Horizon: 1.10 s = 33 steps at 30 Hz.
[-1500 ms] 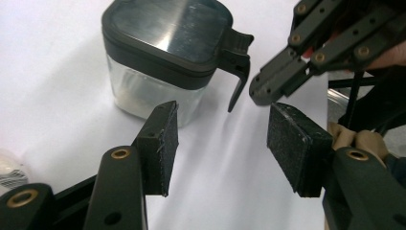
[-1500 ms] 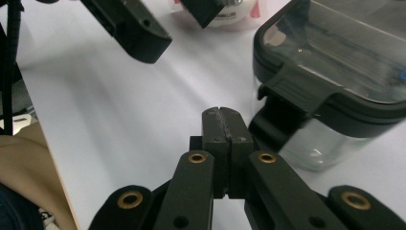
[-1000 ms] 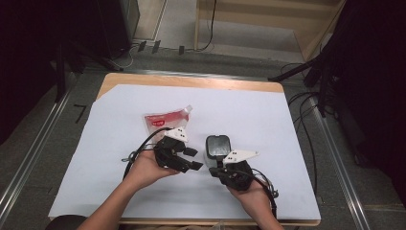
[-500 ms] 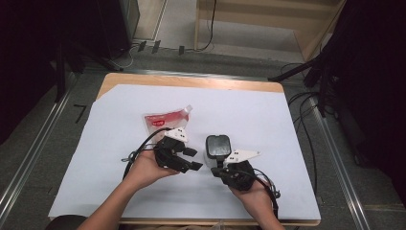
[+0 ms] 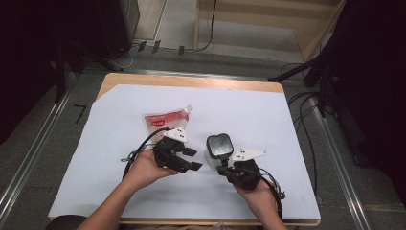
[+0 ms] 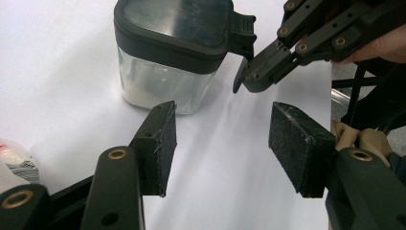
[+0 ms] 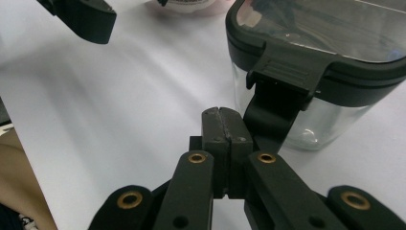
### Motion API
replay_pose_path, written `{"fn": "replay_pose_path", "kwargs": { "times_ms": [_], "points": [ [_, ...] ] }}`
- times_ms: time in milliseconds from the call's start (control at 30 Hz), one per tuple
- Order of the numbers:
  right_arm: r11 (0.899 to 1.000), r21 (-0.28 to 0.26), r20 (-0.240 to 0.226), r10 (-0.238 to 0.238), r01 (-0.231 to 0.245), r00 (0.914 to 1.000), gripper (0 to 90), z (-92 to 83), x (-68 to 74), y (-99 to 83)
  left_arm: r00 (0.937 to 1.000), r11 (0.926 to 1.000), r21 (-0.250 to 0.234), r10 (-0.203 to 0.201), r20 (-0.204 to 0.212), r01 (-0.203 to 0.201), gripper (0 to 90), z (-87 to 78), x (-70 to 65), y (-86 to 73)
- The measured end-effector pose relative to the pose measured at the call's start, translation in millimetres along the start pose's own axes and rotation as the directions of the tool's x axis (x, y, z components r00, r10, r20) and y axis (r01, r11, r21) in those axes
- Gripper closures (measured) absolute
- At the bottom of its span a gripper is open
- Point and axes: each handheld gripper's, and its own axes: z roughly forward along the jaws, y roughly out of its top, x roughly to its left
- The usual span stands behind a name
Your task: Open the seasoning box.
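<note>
A clear container with a dark lid stands on the white sheet, holding a little white powder. In the left gripper view the container is ahead and to the left of my left gripper, which is open and empty and a short way off it. My left gripper lies left of the container. My right gripper is shut, with its tips right beneath the lid's latch tab. In the high view my right gripper comes at the container from the near side.
A red and clear pouch lies flat behind the left hand, its edge also in the left gripper view as the pouch. The white sheet covers a wooden table. Cables trail from both grippers toward the near edge.
</note>
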Motion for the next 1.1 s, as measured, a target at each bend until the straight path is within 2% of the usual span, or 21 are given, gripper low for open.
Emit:
{"fn": "replay_pose_path", "kwargs": {
  "times_ms": [233,333,600,767,967,1100],
  "points": [
    [1.000,-0.001,0.014,0.002,-0.002,0.9999,90.0,-5.0,-6.3,-1.4,0.9999,0.9999,-0.013,0.005,-0.011,-0.006,44.1,-0.3,-1.2,0.1],
    [0.999,-0.021,0.031,0.028,-0.028,0.9991,90.0,-12.2,-12.9,-1.6,0.9999,0.9999,-0.005,0.010,-0.010,-0.010,44.1,0.6,-1.3,-0.1],
    [0.997,-0.031,0.049,0.074,-0.072,0.9961,90.0,-22.2,-28.8,-3.3,0.9999,1.0000,-0.001,0.009,-0.008,-0.009,44.1,1.6,-0.1,-0.9],
    [0.998,-0.018,0.068,0.063,-0.062,0.9957,90.0,-25.2,-32.2,-3.3,0.9999,1.0000,-0.003,0.002,-0.010,-0.002,44.0,1.8,0.0,-1.3],
    [0.996,-0.014,0.083,0.084,-0.083,0.9930,90.0,-29.4,-40.6,-5.4,0.9999,1.0000,-0.008,0.002,-0.013,-0.002,44.0,1.8,0.2,-1.3],
    [0.995,-0.015,0.106,0.102,-0.101,0.9891,90.0,-32.4,-51.2,-6.3,0.9998,0.9999,0.008,0.012,-0.015,-0.012,44.0,2.9,0.0,-1.0]
  ]
}}
